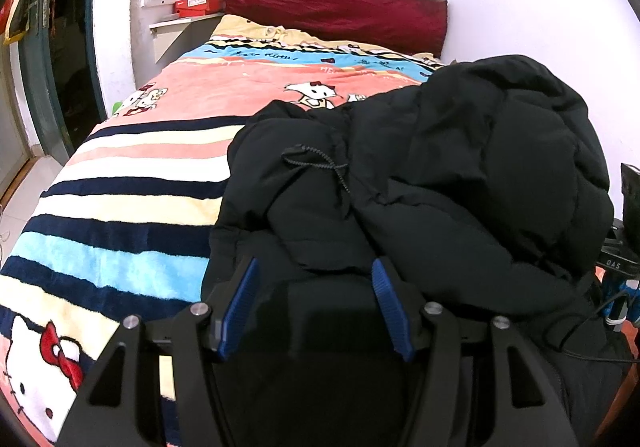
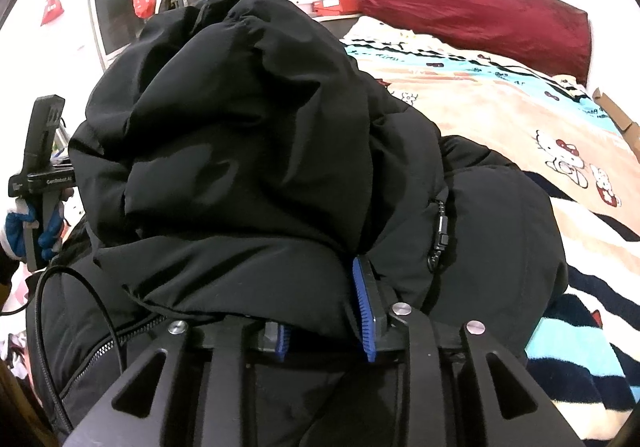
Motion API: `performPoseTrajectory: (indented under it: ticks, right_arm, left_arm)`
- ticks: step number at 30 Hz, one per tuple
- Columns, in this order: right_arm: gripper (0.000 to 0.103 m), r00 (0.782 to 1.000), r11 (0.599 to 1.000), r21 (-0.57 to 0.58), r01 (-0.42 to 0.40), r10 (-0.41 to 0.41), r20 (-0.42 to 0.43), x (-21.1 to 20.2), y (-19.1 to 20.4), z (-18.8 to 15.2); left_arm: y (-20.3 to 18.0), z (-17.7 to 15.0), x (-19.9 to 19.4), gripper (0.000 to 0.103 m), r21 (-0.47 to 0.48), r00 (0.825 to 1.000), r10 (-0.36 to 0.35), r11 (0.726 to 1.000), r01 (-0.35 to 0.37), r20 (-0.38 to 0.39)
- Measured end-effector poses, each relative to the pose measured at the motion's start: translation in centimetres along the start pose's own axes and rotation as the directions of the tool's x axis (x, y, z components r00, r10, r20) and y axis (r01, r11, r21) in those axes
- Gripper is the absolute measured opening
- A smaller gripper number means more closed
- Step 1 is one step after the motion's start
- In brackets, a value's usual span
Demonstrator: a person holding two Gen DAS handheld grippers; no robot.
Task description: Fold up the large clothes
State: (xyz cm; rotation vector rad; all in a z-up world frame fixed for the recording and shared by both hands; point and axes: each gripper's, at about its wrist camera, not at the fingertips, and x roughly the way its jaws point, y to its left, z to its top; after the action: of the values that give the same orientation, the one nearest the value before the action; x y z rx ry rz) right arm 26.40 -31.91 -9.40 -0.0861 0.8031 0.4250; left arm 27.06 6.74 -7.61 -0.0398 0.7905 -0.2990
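Black puffer jacket [image 1: 440, 183] heaped on near right part of striped cartoon blanket [image 1: 132, 175]. Left gripper [image 1: 314, 287]: fingers spread, released, jacket fabric lying between. Right gripper [image 2: 320, 311]: blue pads [image 2: 365, 311] clenched on thick jacket fold. Red headboard cushion [image 1: 336, 7] far, against wall.

I see a bed [image 1: 132, 183] covered by a striped blanket [image 1: 120, 207] in pink, cream, pale blue and navy bands, printed with white cartoon cats. A black padded jacket [image 1: 440, 175] lies bunched in a heap directly on the blanket, toward the near end, on the bed's right side from the left wrist view. At the far end, a dark red cushion [image 1: 340, 7] stands against the wall.
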Motion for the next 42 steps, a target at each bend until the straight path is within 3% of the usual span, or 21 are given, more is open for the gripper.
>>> performPoseTrajectory:
  ticks: [7, 11, 26, 34, 42]
  right_arm:
    - [0.037, 1.0, 0.999, -0.028, -0.015, 0.015, -0.003, -0.2, 0.1, 0.0]
    - [0.051, 1.0, 0.999, -0.043, -0.028, 0.027, -0.007, -0.3, 0.2, -0.1]
    - [0.069, 1.0, 1.0, -0.012, -0.011, 0.011, -0.005, -2.5, -0.1, -0.9]
    - [0.072, 1.0, 1.0, 0.026, 0.011, -0.011, 0.022, -6.6, 0.7, -0.6]
    - [0.076, 0.99, 0.992, 0.058, 0.11, -0.115, 0.078, -13.1, 2.5, 1.8]
  left_arm:
    - [0.0, 0.0, 0.1, 0.057, 0.0, 1.0, 0.0, 1.0, 0.0, -0.002]
    - [0.0, -0.1, 0.1, 0.057, -0.002, 1.0, -0.001, 1.0, 0.001, -0.002]
    - [-0.2, 0.0, -1.1, 0.057, -0.017, 1.0, -0.024, 1.0, 0.024, 0.013]
    - [-0.7, 1.2, -4.5, 0.057, -0.055, 0.999, -0.037, 0.998, 0.039, 0.035]
    - [-2.3, 2.6, -9.9, 0.057, -0.042, 0.995, -0.007, 0.999, 0.011, 0.098]
